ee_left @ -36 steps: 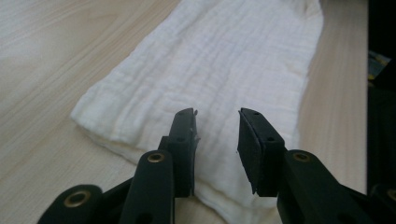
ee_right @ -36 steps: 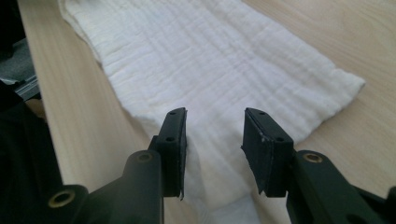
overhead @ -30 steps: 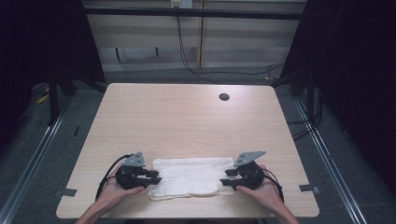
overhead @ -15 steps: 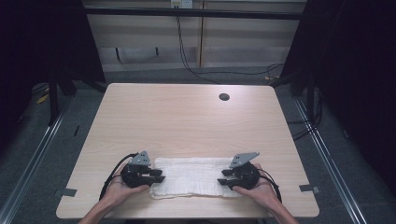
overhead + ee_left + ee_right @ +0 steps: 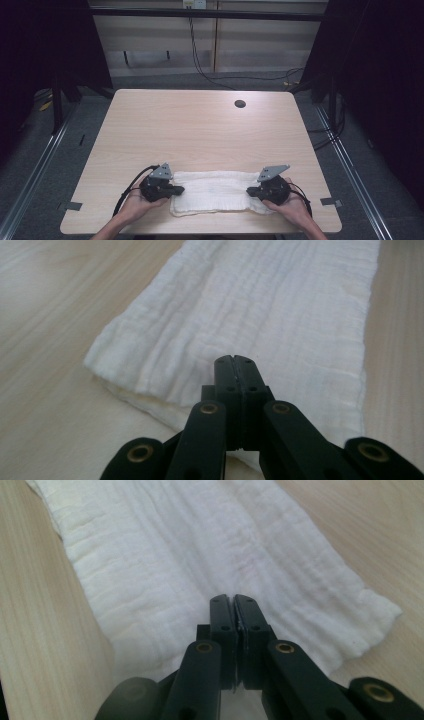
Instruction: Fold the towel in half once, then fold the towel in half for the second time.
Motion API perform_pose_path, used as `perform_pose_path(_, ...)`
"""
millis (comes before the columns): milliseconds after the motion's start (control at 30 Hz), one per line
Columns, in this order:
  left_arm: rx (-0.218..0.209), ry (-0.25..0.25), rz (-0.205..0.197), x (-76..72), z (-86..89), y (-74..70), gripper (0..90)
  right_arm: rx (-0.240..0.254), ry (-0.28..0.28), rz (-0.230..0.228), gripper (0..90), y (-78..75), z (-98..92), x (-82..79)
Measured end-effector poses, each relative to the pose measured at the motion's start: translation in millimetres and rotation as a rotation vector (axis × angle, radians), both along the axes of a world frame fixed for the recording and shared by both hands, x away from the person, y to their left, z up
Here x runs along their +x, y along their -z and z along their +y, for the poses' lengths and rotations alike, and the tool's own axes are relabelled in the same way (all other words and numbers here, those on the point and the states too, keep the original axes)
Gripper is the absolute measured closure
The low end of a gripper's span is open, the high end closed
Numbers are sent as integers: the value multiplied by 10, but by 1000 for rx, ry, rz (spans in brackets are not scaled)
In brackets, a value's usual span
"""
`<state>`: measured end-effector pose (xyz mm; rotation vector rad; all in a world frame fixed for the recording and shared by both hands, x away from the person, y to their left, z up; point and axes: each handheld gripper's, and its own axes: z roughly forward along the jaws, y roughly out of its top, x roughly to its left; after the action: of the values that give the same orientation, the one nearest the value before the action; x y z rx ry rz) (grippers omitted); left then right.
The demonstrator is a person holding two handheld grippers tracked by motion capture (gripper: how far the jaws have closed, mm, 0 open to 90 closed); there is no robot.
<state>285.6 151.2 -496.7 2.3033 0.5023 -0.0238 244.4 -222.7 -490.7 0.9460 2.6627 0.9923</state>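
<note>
I see a white towel (image 5: 215,192) lying folded into a long flat strip near the front edge of the desk (image 5: 200,130), its length running side to side between my two hands. The weave is crinkled and gauzy, with fine ridges running lengthwise; the layered edges show at the end nearest the left tool (image 5: 176,190). From the left tool's own view the cloth (image 5: 260,315) stretches away ahead, one corner slightly raised off the wood.

Left tool (image 5: 233,360): jaws have just been closing and now stand pressed together over the towel's end. Right tool (image 5: 233,599): likewise just closed, jaws clenched tight over the opposite end (image 5: 200,555). In both, I cannot tell whether any cloth is pinched between the pads; the jaw bodies cover the contact point.

The desk is pale wood-grain laminate with rounded corners and a dark round cable hole (image 5: 240,103) near its far edge. Beyond it is a light panelled wall (image 5: 215,50) with cables (image 5: 200,60) hanging down, grey flooring, and dark curtains on either side.

Cut off: my forearms leave the bottom of the high view. The room's sides are too dark to make out.
</note>
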Motion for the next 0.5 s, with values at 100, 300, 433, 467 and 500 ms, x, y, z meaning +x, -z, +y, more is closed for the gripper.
perform_pose_path(100,-11,13,13,-23,-53,6,900,-3,8,12,882,-8,-65,-47)
perform_pose_path(300,-19,21,17,-9,-170,15,900,-1,1,4,872,-7,-151,-97)
perform_pose_path(433,-45,47,19,-24,-138,-26,827,51,14,13,732,-58,-155,-95)
perform_pose_path(467,-66,49,12,-19,-116,-52,811,61,7,10,720,-89,-146,-102)
perform_pose_path(500,-80,50,22,-5,-87,-93,790,72,3,-5,710,-135,-133,-114)
